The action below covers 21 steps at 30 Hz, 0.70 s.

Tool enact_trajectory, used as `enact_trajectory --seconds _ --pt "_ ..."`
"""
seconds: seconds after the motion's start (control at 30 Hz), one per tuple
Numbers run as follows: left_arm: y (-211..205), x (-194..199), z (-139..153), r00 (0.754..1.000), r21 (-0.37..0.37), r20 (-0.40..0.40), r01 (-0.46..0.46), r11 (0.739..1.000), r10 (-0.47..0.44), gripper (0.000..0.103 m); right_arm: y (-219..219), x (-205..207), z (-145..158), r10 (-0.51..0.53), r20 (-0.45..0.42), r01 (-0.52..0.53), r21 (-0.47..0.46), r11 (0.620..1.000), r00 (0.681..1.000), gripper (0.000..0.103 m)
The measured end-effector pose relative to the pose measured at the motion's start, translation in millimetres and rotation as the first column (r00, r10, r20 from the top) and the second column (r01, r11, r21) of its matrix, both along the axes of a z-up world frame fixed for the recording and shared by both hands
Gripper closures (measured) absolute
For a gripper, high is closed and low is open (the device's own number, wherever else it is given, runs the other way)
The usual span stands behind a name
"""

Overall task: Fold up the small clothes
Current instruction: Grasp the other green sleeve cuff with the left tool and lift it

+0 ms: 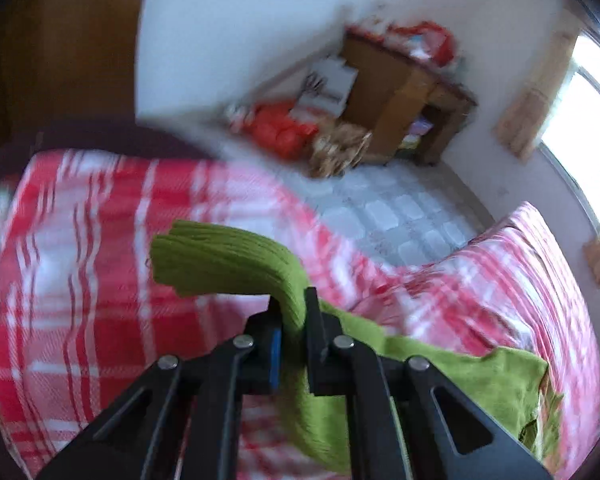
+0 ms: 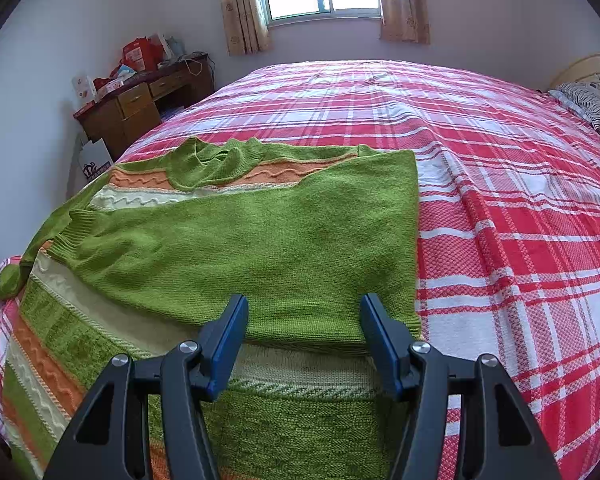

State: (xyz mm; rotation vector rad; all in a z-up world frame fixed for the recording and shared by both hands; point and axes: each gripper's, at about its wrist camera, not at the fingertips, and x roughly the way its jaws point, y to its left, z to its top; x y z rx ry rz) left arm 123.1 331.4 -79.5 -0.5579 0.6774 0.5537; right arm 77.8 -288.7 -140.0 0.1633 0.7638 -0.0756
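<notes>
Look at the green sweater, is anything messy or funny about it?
One thing: the sweater's left sleeve trails off the edge of the plaid bed instead of lying flat. The left gripper is shut on that sleeve. Nothing looks torn or spilled.

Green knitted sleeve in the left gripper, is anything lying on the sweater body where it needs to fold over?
Nothing visible. The left gripper is shut on the green knitted sleeve, and the green striped sweater body on the red plaid bedspread has only its other folded sleeve across it.
</notes>
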Motion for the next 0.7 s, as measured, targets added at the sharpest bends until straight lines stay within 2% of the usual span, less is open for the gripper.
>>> enact_trajectory --seconds 0.07,0.13,0.2,0.27,0.33,0.37,0.47,0.5,0.53,0.6,0.67,0.7 --pt "-29 7 24 0.995 0.086 0.047 0.078 0.993 -0.083 0.094 0 0 0 0.0 0.0 0.0 -0.001 1.0 1.0 0.043" --pt "-70 14 49 0.98 0.183 0.081 0.164 0.969 -0.181 0.094 0 0 0 0.0 0.0 0.0 -0.001 1.0 1.0 0.043" --pt "-125 18 70 0.944 0.291 0.105 0.271 0.918 -0.312 0.094 0 0 0 0.0 0.001 0.0 0.001 1.0 1.0 0.043" --pt "-179 14 82 0.893 0.376 0.108 0.371 0.849 -0.438 0.094 -1 0 0 0.0 0.003 0.0 0.004 1.0 1.0 0.043" --pt "-239 9 85 0.823 0.428 0.095 0.474 0.769 -0.56 0.094 -2 -1 1 0.0 0.006 0.0 0.01 1.0 1.0 0.043" --pt "-266 8 82 0.788 0.445 0.076 0.521 0.728 -0.611 0.094 -3 0 1 0.0 0.008 0.0 0.014 1.0 1.0 0.043" --pt "-331 8 56 0.709 0.457 -0.002 0.628 0.63 -0.705 0.094 -4 -1 0 0.0 0.013 -0.001 0.023 1.0 1.0 0.043" --pt "-345 10 48 0.69 0.447 -0.025 0.655 0.609 -0.723 0.094 -5 -1 0 0.001 0.014 -0.001 0.026 1.0 1.0 0.043" --pt "-358 10 38 0.673 0.435 -0.048 0.679 0.591 -0.738 0.094 -5 -2 0 0.0 0.015 -0.001 0.027 1.0 1.0 0.043" --pt "-376 16 17 0.655 0.417 -0.097 0.71 0.567 -0.749 0.094 -6 -2 0 0.0 0.017 0.0 0.03 1.0 1.0 0.043" --pt "-384 14 0 0.642 0.383 -0.138 0.737 0.557 -0.754 0.093 -6 -2 0 0.0 0.019 -0.001 0.032 0.999 1.0 0.043" --pt "-385 9 -6 0.637 0.36 -0.155 0.748 0.558 -0.755 0.086 -6 -2 0 0.0 0.019 -0.001 0.034 0.999 1.0 0.043"
